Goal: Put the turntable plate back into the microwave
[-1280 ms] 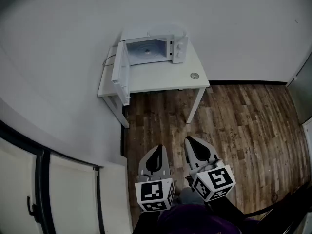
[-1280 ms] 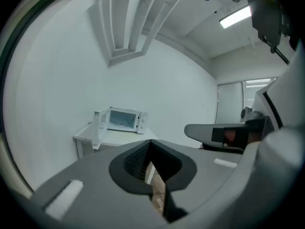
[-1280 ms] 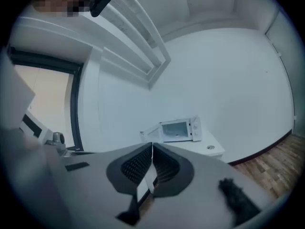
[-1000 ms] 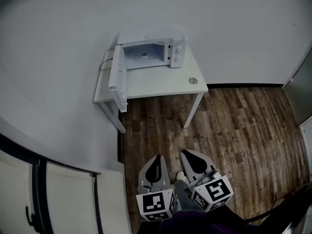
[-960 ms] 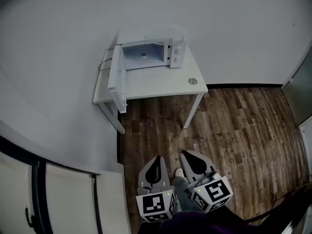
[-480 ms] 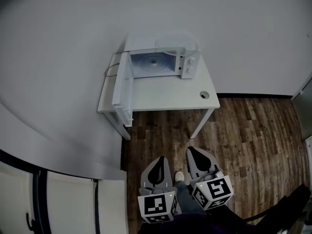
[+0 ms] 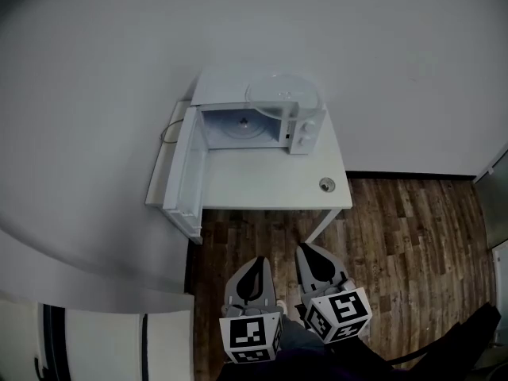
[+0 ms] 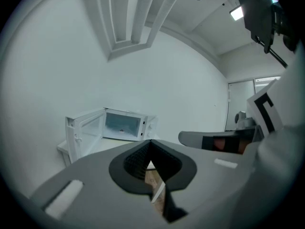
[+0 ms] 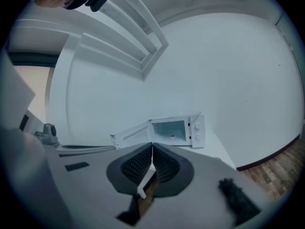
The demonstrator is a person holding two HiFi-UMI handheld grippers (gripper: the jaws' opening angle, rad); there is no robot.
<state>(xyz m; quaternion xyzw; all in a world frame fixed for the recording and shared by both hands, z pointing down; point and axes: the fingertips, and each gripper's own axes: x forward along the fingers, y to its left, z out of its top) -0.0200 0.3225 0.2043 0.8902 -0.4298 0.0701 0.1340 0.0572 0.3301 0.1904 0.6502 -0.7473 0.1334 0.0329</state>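
A white microwave (image 7: 242, 124) stands on a white table (image 7: 270, 182) against the wall, its door (image 7: 181, 173) swung wide open to the left and its cavity empty. A clear glass turntable plate (image 7: 282, 98) lies on top of the microwave. Low in the head view, over the wooden floor and well short of the table, my left gripper (image 7: 259, 263) and right gripper (image 7: 308, 251) are side by side, both shut with nothing in them. In the left gripper view the microwave (image 8: 121, 124) is far ahead beyond the gripper (image 8: 150, 142). The right gripper (image 9: 152, 147) also faces the microwave (image 9: 174, 129).
A small round metal thing (image 7: 325, 184) lies near the table's front right corner. A cable (image 7: 167, 129) hangs behind the table on the left. A wood floor (image 7: 397, 244) lies between me and the table. A pale cabinet (image 7: 95, 336) stands at the lower left.
The table and microwave have drawn nearer and shifted in the head view, and the plate on top now shows more fully. Both grippers stayed shut and side by side as they came closer.
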